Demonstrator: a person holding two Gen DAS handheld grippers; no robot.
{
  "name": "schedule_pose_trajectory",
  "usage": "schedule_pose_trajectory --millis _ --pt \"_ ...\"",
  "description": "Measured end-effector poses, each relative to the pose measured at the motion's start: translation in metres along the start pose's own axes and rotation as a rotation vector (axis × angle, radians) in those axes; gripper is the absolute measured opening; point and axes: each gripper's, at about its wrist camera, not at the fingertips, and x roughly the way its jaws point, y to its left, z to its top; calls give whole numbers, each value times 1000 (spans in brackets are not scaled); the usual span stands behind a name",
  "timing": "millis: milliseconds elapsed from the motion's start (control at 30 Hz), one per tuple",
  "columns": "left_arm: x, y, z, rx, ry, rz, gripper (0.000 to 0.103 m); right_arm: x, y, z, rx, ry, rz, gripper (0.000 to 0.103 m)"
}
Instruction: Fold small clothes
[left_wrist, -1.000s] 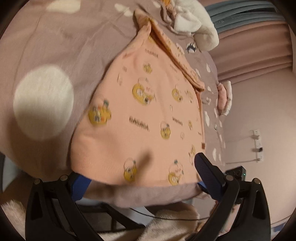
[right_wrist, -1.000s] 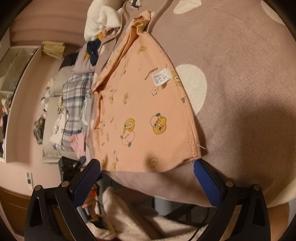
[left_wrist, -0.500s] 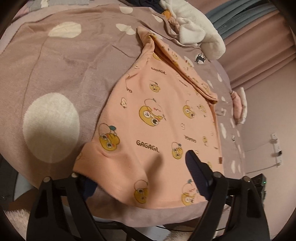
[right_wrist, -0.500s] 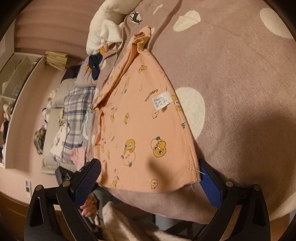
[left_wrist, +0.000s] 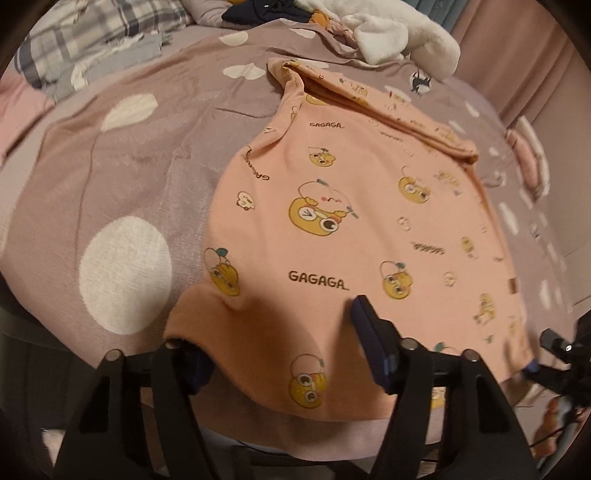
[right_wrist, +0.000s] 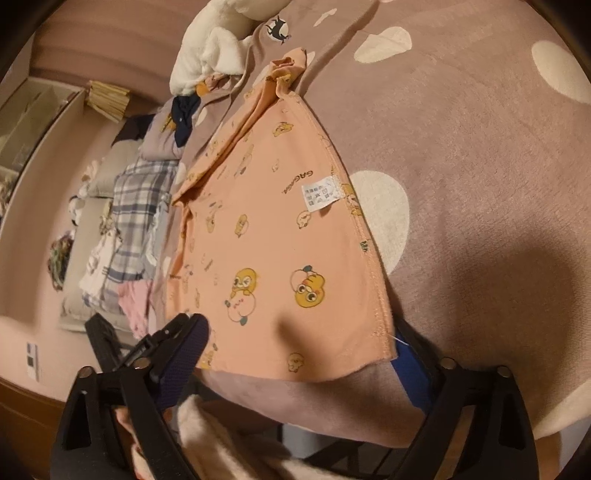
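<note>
A small peach garment (left_wrist: 354, 229) printed with yellow cartoon heads and "GAGAGA" lies flat on a mauve bedspread (left_wrist: 147, 155) with white spots. My left gripper (left_wrist: 284, 354) is open, its jaws astride the near left hem; the left finger sits under the raised cloth edge, the right finger (left_wrist: 369, 332) on top. My right gripper (right_wrist: 295, 354) is open at the near right hem of the garment (right_wrist: 280, 236); one finger (right_wrist: 184, 347) rests at the hem's left, the other (right_wrist: 410, 365) under its right corner. A white care label (right_wrist: 320, 192) shows.
A white fluffy item (left_wrist: 399, 40) and dark clothes (left_wrist: 266, 11) lie at the far end of the bed. Plaid and pink clothes (right_wrist: 129, 229) are piled to one side. The other gripper (left_wrist: 561, 354) shows at the right edge. The bed edge is just beneath both grippers.
Both grippers have moved forward onto the garment's near hem. The left gripper's fingers now straddle the hem, which has lifted over the left finger; the right finger slid under the corner.
</note>
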Motion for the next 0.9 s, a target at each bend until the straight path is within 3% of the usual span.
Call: schedule_pose_trajectory --millis 100,200,333,433,533,800,900 --pt "2 1 1 9 -1 15 56 -1 -2 0 -13 5 -23 78" --pt "2 5 3 -7 4 13 53 -1 -2 0 -17 9 -29 77" --pt "1 5 4 -7 -1 31 40 0 1 -1 -38 7 -50 76" --pt "-1 3 3 11 -1 36 37 2 6 -3 -83 3 -101 68" --pt "-1 3 3 5 -1 34 35 3 10 -4 -132 -2 -148 60" --pt "-3 6 6 -1 0 11 14 -4 -3 0 -92 -33 -196 16" --pt "-4 11 9 -35 7 -18 10 -7 -6 -1 -91 -45 -169 14"
